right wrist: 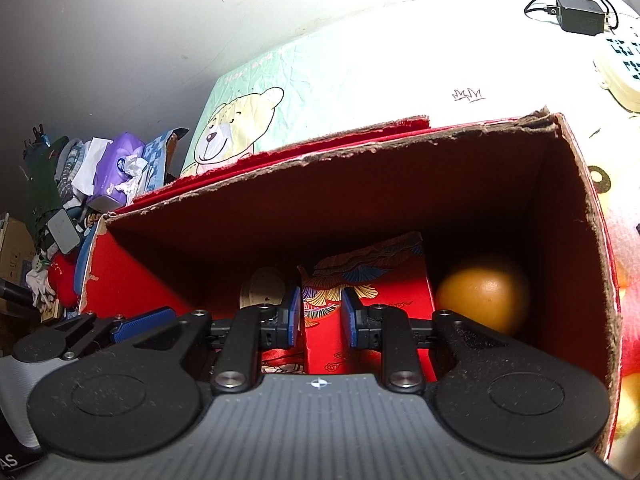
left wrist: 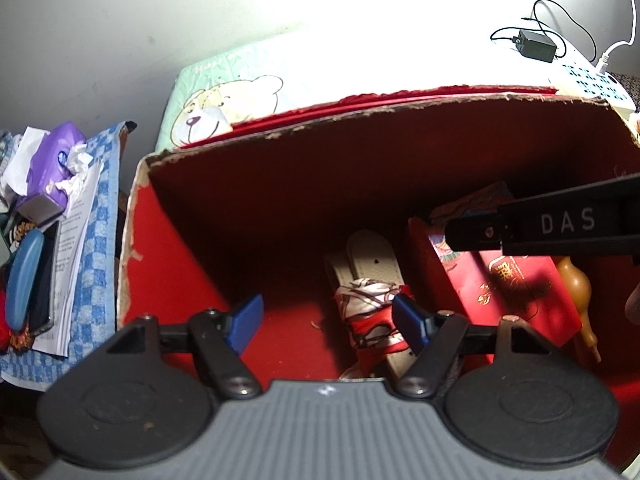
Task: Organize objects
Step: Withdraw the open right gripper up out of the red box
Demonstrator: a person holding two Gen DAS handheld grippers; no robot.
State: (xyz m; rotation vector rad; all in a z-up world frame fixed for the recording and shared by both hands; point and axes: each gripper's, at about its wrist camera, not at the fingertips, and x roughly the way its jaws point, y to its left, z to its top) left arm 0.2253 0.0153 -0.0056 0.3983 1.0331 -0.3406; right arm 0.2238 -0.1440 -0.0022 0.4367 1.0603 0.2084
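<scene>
Bear-print bedding (left wrist: 224, 96) (brightly lit) backs the red box (left wrist: 168, 272); left gripper (left wrist: 328, 320) gapes, right gripper (right wrist: 320, 316) empty, narrowly parted.

In front of me the box (left wrist: 168, 264) holds a sandal (left wrist: 372, 276) left of the packets (left wrist: 504, 288), with a gourd (right wrist: 484, 292) at their right. Left of the box lie tissues (left wrist: 56, 160); a charger (left wrist: 536, 46) sits far right.
</scene>
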